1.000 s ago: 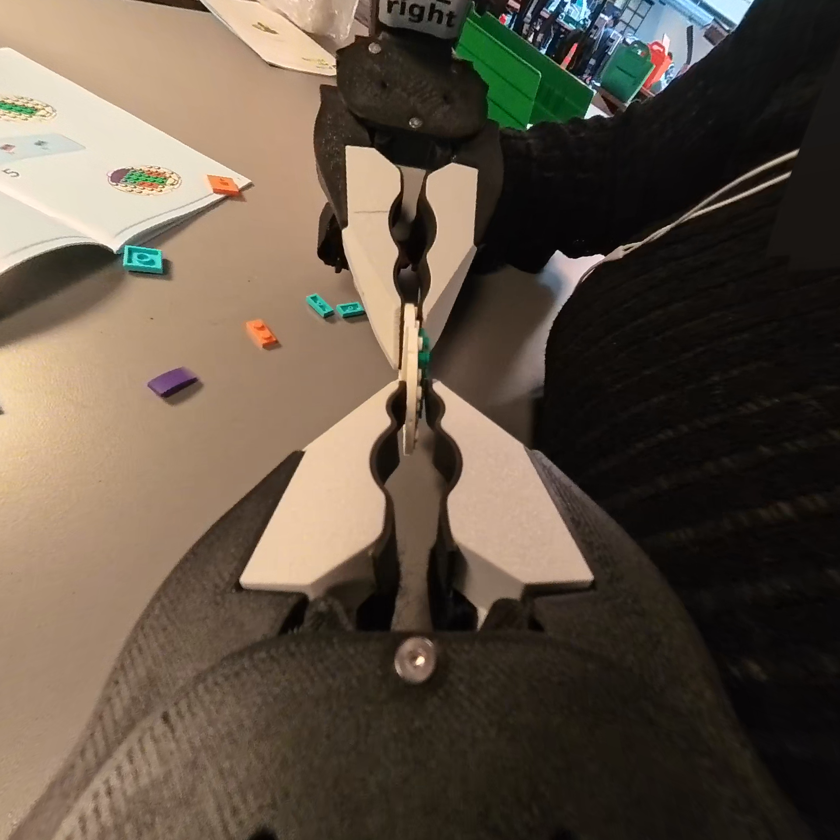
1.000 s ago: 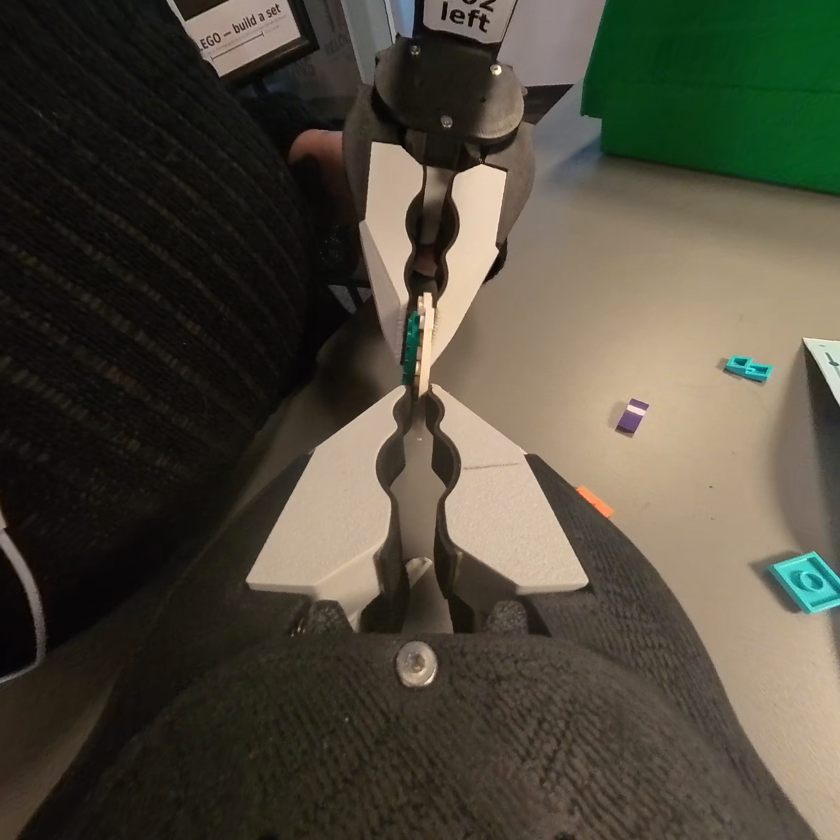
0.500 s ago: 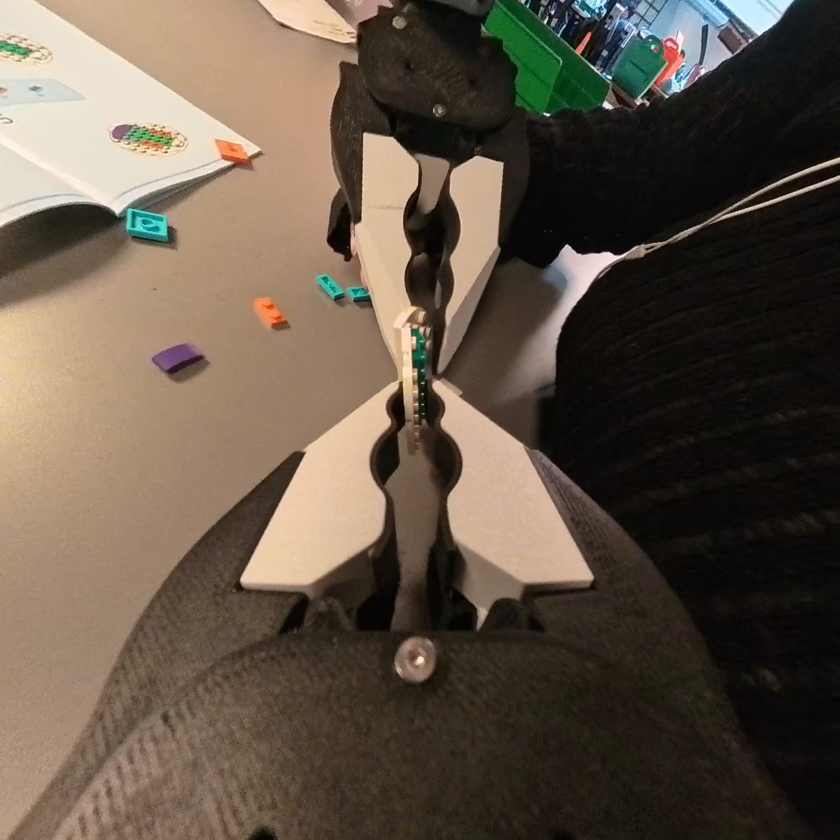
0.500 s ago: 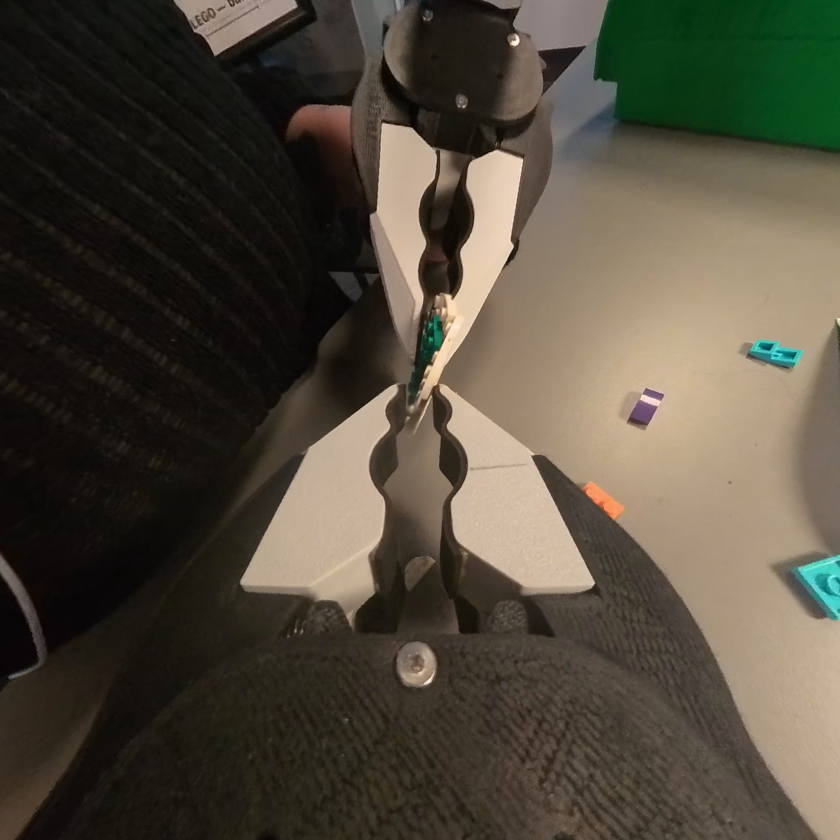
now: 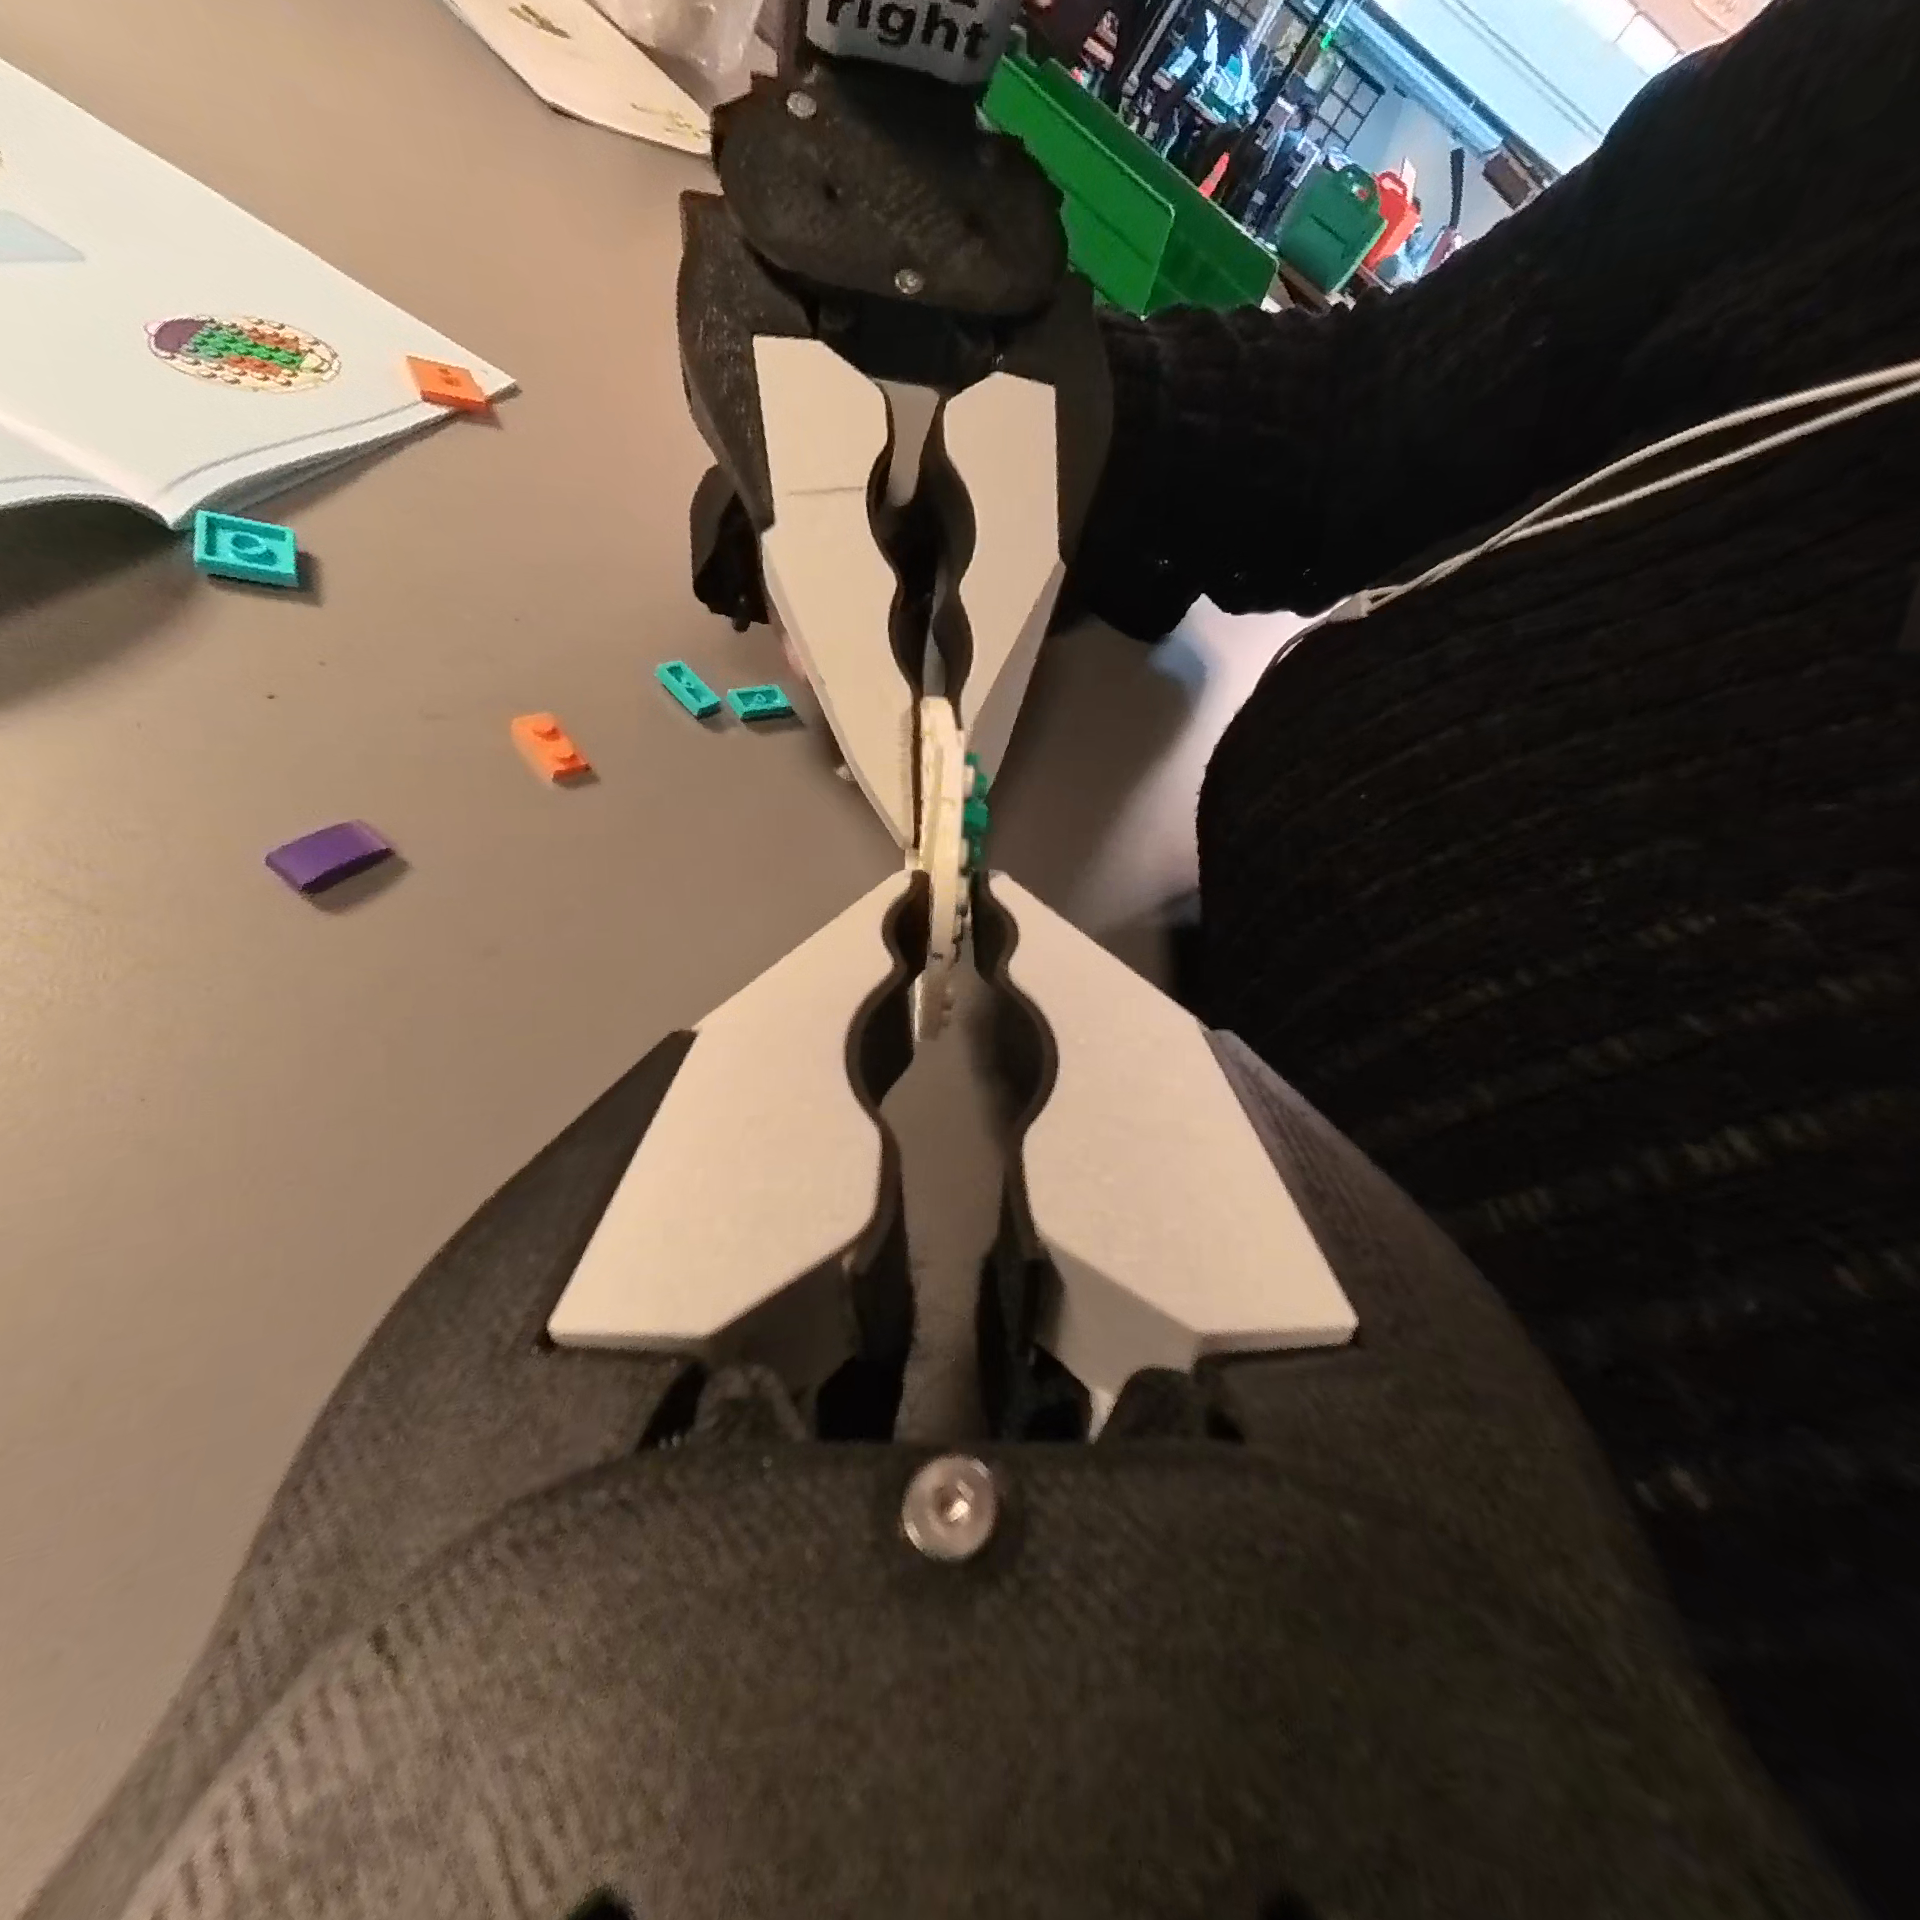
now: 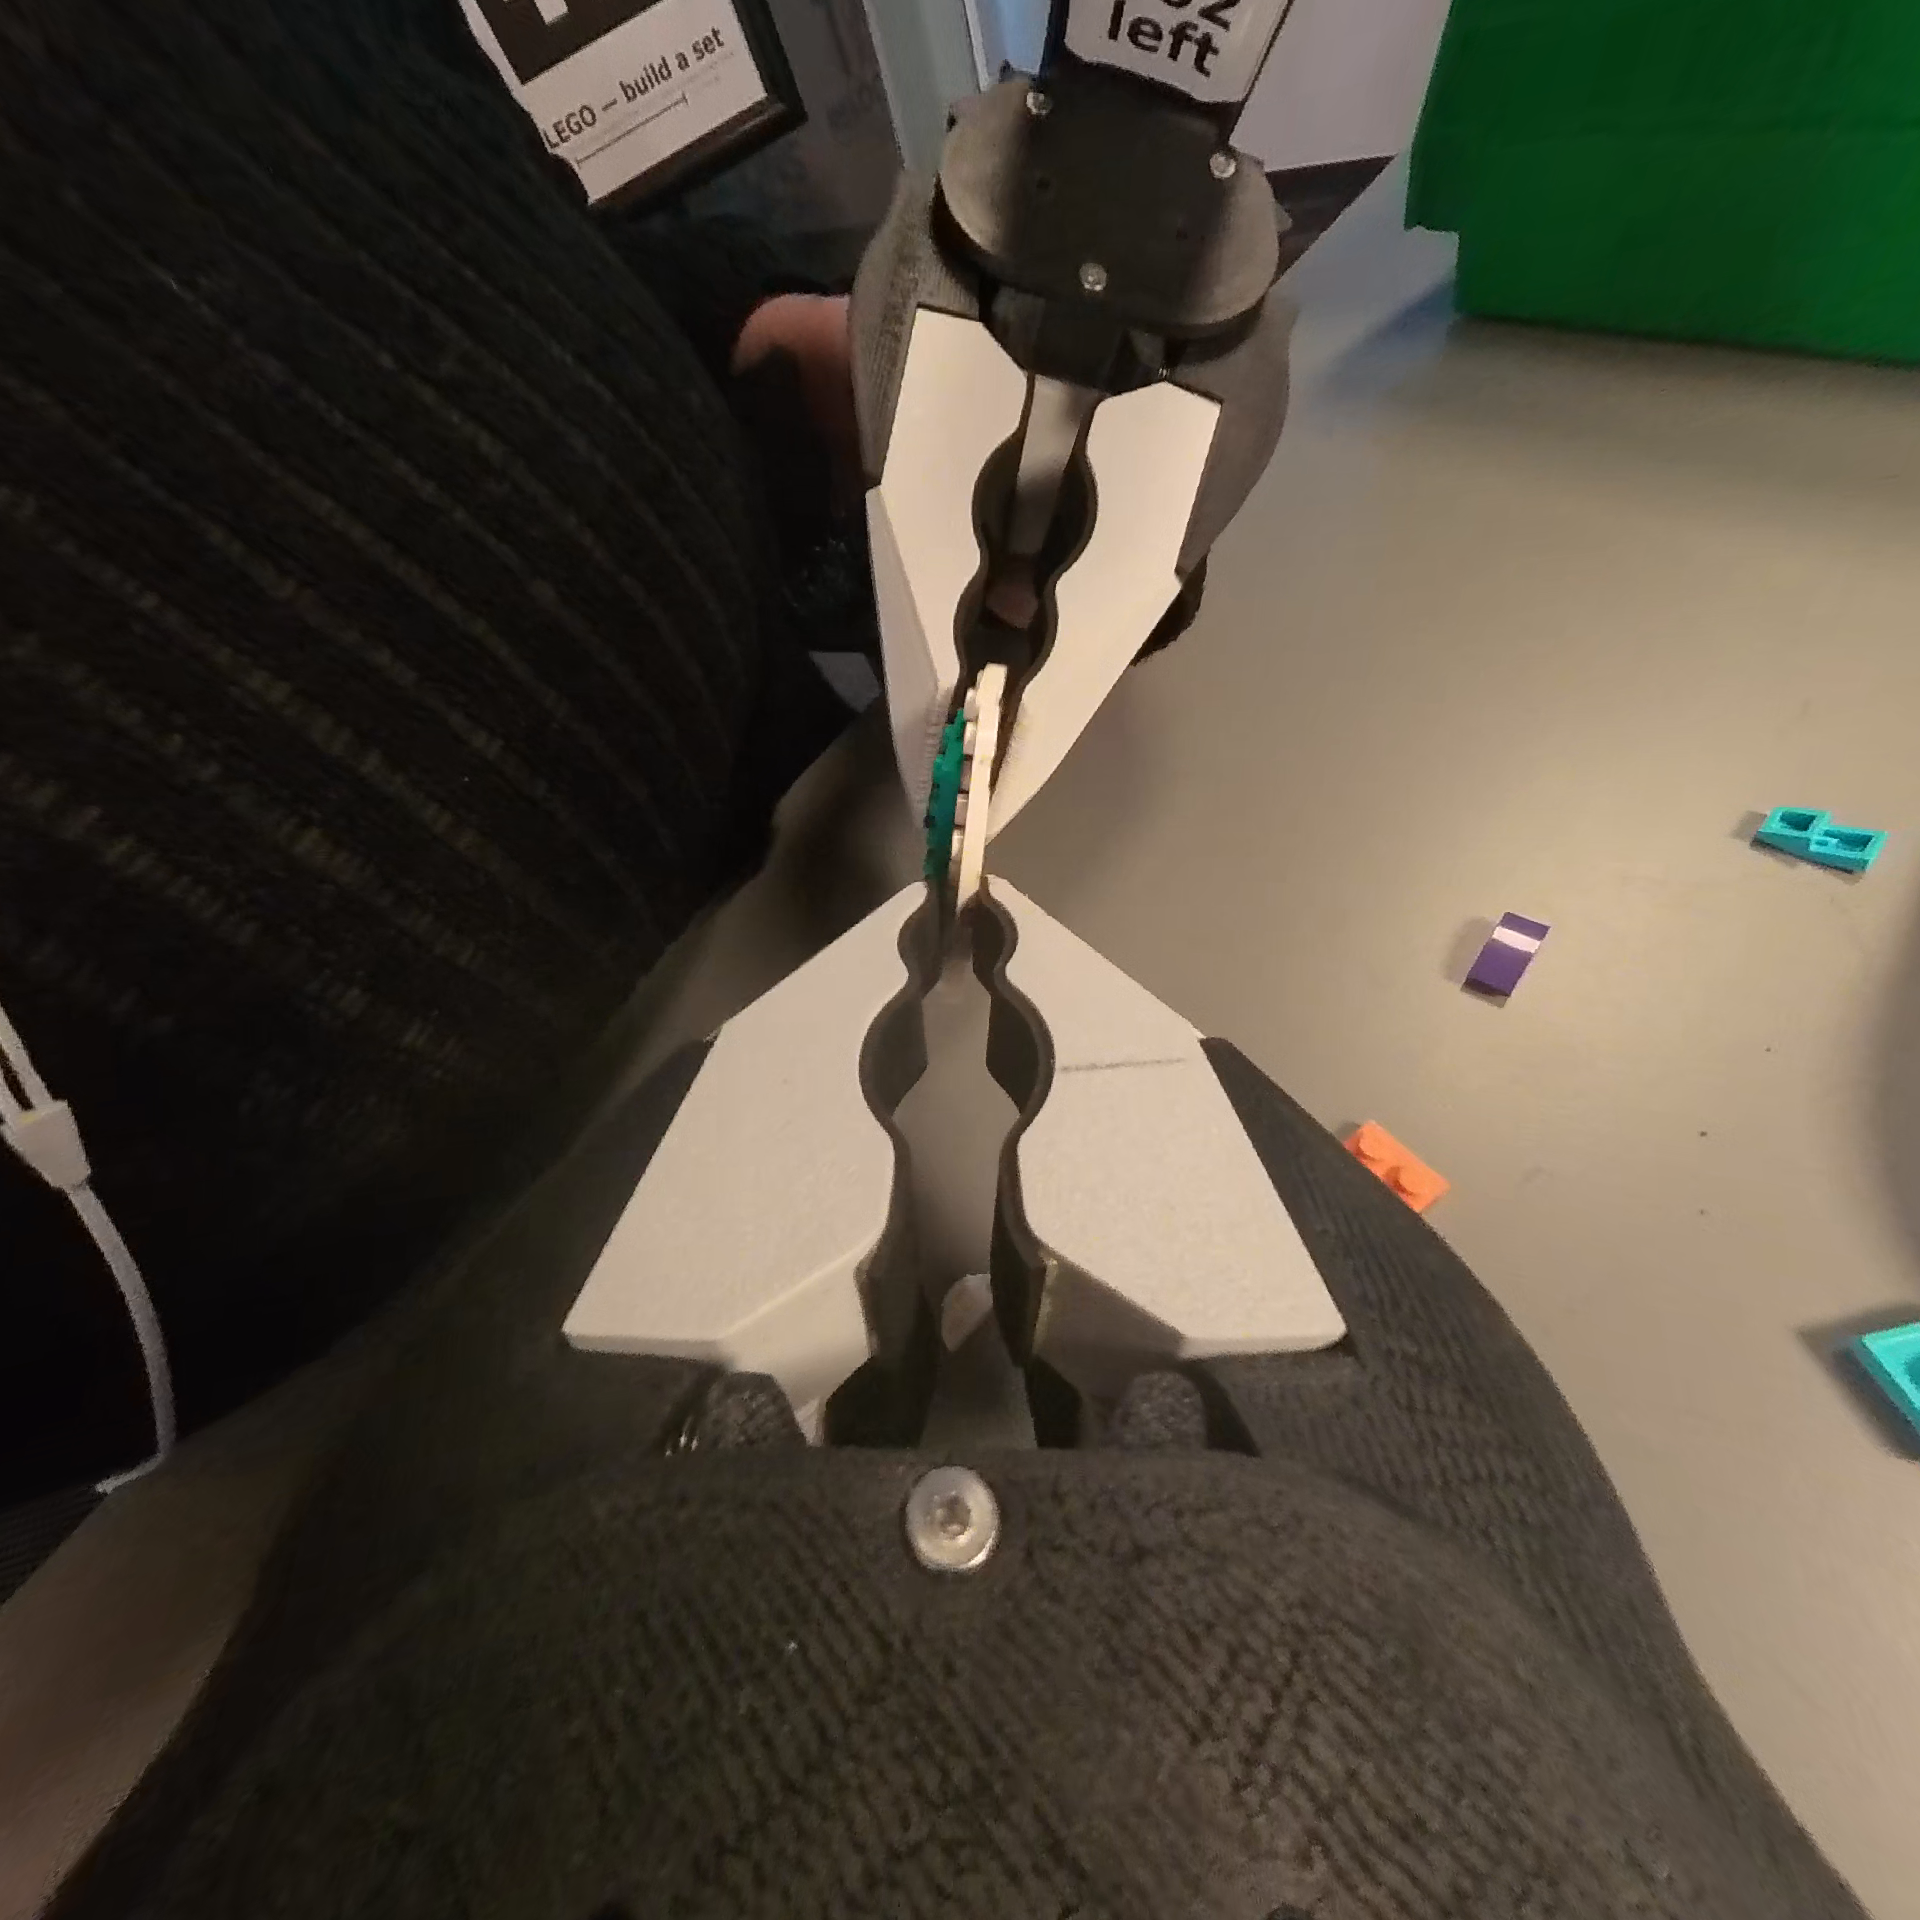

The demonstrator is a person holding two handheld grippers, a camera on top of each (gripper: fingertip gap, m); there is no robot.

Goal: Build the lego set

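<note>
Lego disc [image 5: 943,831], white with green studs, hangs edge-on above the table [image 5: 260,1091] edge, pinched between left gripper [image 5: 943,904] and right gripper [image 6: 961,902] fingertips.

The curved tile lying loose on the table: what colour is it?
Purple, a plain glossy curved tile; clearest in the left wrist view.

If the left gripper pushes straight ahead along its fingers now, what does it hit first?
Likely the right gripper, facing it tip to tip. Both are shut on the round white lego plate with green bricks, so nothing else lies between them.
</note>
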